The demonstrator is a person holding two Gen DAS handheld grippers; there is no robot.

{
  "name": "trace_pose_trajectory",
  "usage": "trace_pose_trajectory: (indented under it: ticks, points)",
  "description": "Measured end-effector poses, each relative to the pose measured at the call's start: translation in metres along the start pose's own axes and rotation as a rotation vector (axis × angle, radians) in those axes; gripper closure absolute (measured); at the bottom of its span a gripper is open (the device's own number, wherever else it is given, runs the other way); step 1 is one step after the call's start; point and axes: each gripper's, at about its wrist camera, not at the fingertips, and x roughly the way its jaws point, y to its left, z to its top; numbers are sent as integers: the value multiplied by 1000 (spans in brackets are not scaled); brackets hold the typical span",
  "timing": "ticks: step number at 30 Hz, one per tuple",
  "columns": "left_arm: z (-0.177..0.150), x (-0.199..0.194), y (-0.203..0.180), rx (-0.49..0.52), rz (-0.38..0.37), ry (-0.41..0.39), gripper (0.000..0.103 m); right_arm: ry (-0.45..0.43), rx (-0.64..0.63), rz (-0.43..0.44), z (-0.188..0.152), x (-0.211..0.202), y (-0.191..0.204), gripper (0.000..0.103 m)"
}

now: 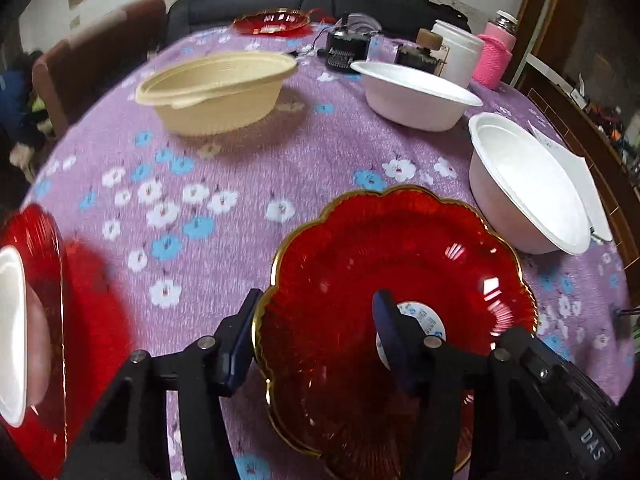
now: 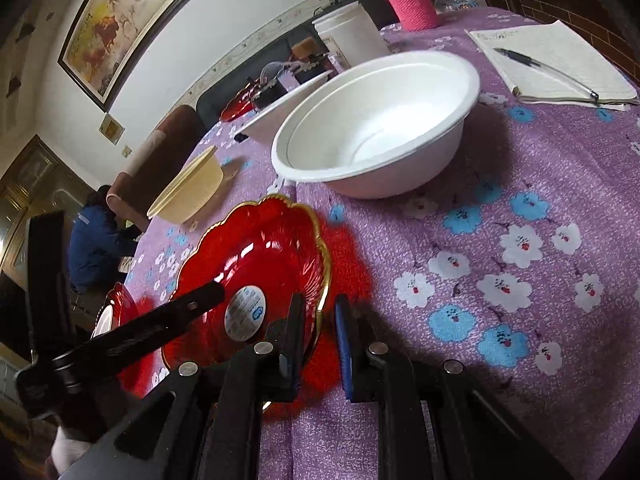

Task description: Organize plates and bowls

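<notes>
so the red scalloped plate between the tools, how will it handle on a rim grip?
The red plate looks stiff: its thin gold rim holds its shape. The glossy, see-through surface suggests slippery and probably breakable. Wide and shallow, so a one-edge grip would likely make it droop.

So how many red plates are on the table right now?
3: the nearest red plate at the grippers, another at the left edge under a white bowl, a third at the far side.

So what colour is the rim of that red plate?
Gold, a thin scalloped edge on the red plate; clearest in the left wrist view.
</notes>
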Motion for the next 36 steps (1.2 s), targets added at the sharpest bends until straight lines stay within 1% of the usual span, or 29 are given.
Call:
trace_pose_trajectory:
  ticks: [3, 6, 9, 11, 13, 15, 18, 21, 26, 31, 36]
  points:
    - [-2, 1, -4, 18, 13, -10, 47, 2, -18, -10, -1, 2, 4, 87]
    - [-3, 3, -10, 38, 13, -21, 36, 0, -34, -20, -2, 2, 6, 87]
    - [-3, 3, -13, 37, 20, -20, 35, -1, -40, -23, -2, 3, 6, 87]
    - [-3, 1, -9, 29, 34, -17, 43, -2, -44, -26, -2, 2, 6, 87]
    - [-2, -2, -4, 8, 43, -19, 64, -4, -46, -31, -2, 3, 7, 87]
    - [-2, -6, 7, -26, 32, -16, 72, -3, -46, -27, -1, 3, 7, 87]
    - [-3, -12, 8, -31, 37, -29, 74, -7, -62, -18, -2, 3, 10, 87]
    - [-7, -21, 4, -13, 47, -59, 74, -35, -67, -12, -1, -3, 11, 87]
    - [-11, -33, 5, -26, 23, -76, 74, -70, -68, 8, 0, -10, 11, 87]
    - [-14, -51, 15, -55, 3, -101, 74, -110, -93, 54, -2, -21, 22, 87]
    - [-19, -80, 35, -98, -15, -154, 74, -93, -120, 74, -6, -22, 42, 87]
